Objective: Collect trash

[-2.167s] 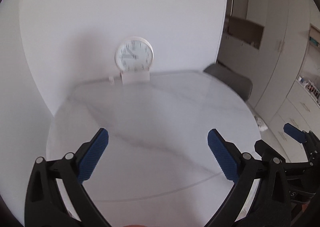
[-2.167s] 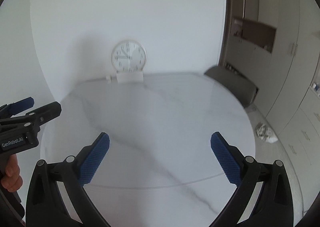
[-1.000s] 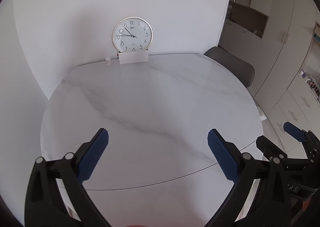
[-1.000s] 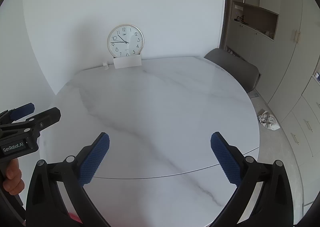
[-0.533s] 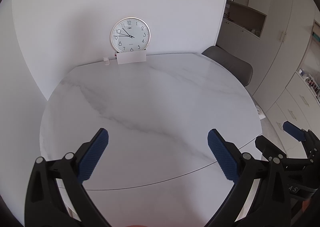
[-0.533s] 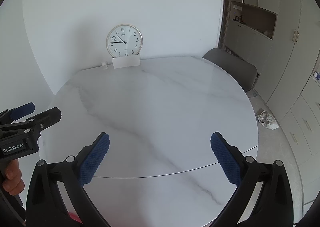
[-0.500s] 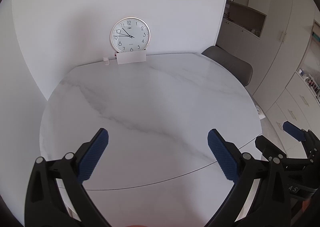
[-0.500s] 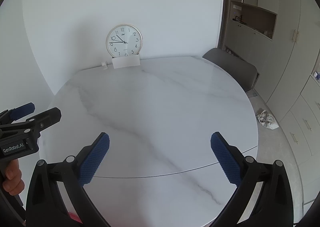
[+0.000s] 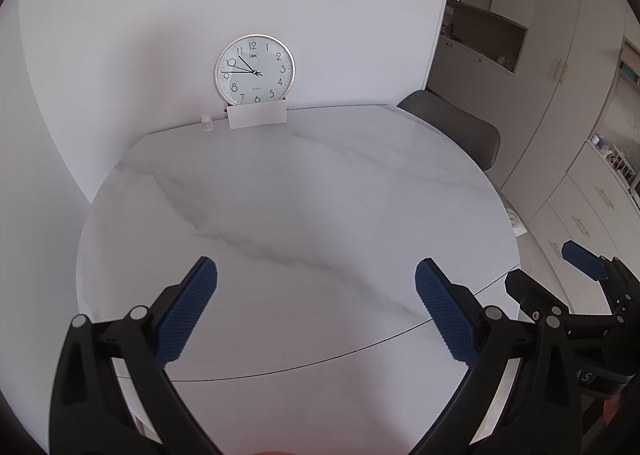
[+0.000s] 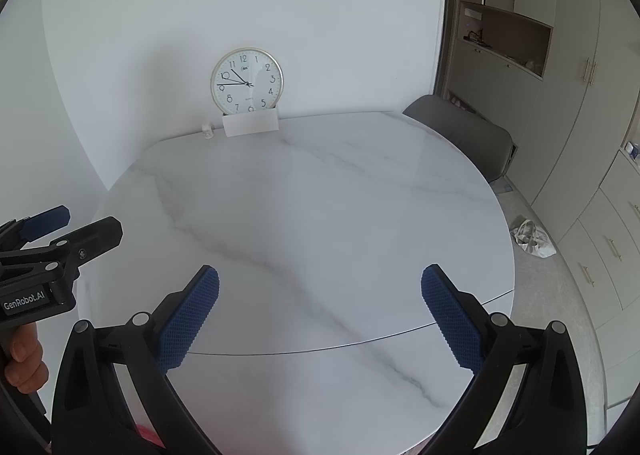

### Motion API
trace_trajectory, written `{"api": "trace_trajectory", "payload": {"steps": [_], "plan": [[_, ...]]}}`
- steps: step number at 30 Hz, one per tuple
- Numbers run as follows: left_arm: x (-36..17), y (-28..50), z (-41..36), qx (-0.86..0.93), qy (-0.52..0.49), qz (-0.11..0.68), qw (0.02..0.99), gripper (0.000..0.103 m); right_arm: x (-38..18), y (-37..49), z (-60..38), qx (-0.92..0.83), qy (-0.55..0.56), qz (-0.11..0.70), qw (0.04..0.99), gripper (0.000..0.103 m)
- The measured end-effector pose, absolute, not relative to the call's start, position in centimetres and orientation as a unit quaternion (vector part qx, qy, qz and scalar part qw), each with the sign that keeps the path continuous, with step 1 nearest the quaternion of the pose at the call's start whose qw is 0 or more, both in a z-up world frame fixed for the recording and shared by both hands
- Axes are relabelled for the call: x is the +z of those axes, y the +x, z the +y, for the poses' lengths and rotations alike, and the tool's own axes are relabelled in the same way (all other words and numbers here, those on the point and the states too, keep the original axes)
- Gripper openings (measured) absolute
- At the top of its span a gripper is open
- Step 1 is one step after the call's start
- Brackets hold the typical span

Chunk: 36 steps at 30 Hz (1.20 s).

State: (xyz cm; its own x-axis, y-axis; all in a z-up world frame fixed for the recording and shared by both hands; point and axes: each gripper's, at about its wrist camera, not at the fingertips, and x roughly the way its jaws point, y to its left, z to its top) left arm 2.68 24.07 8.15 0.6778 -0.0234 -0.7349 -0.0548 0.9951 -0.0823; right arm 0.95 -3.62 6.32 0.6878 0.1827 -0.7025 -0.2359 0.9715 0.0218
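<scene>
A crumpled white plastic bag (image 10: 532, 237) lies on the floor to the right of the round marble table (image 10: 320, 215); in the left wrist view only its edge (image 9: 516, 221) shows past the table rim. My left gripper (image 9: 316, 311) hangs open over the near part of the table (image 9: 300, 215), nothing between its blue pads. My right gripper (image 10: 320, 315) is open too, over the near edge, empty. Each gripper shows at the side of the other's view: the left gripper (image 10: 60, 231) and the right gripper (image 9: 560, 275).
A wall clock (image 9: 255, 73) stands at the back of the table behind a white card (image 9: 257, 115), with a small white bottle (image 9: 207, 122) beside it. A grey chair (image 10: 464, 135) is tucked in at the far right. Cabinets (image 10: 580, 115) line the right wall.
Both views have steadied and tilted up a little since 2.2 s ago; the clock and table are now sharp. In the last half second almost nothing has moved.
</scene>
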Motion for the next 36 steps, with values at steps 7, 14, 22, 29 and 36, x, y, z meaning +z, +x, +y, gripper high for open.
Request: {"api": "trace_trajectory", "payload": {"steps": [7, 14, 22, 29, 36], "plan": [[8.2, 2.7, 23.8, 0.007, -0.048, 0.401, 0.915, 0.095, 6.3, 0.9, -3.6, 0.114, -0.036, 0.378, 0.918, 0.100], [8.1, 2.6, 23.6, 0.009, -0.047, 0.402, 0.914, 0.095, 6.1, 0.7, -3.9, 0.112, -0.035, 0.380, 0.918, 0.100], [8.0, 2.6, 23.3, 0.013, -0.042, 0.394, 0.918, 0.095, 5.7, 0.3, -4.2, 0.109, -0.034, 0.383, 0.917, 0.100], [7.7, 2.8, 23.0, 0.005, -0.037, 0.406, 0.913, 0.095, 5.6, 0.1, -4.4, 0.110, -0.034, 0.385, 0.916, 0.100], [7.6, 2.6, 23.3, 0.004, -0.043, 0.411, 0.911, 0.095, 5.5, 0.1, -4.3, 0.109, -0.034, 0.386, 0.915, 0.100]]}}
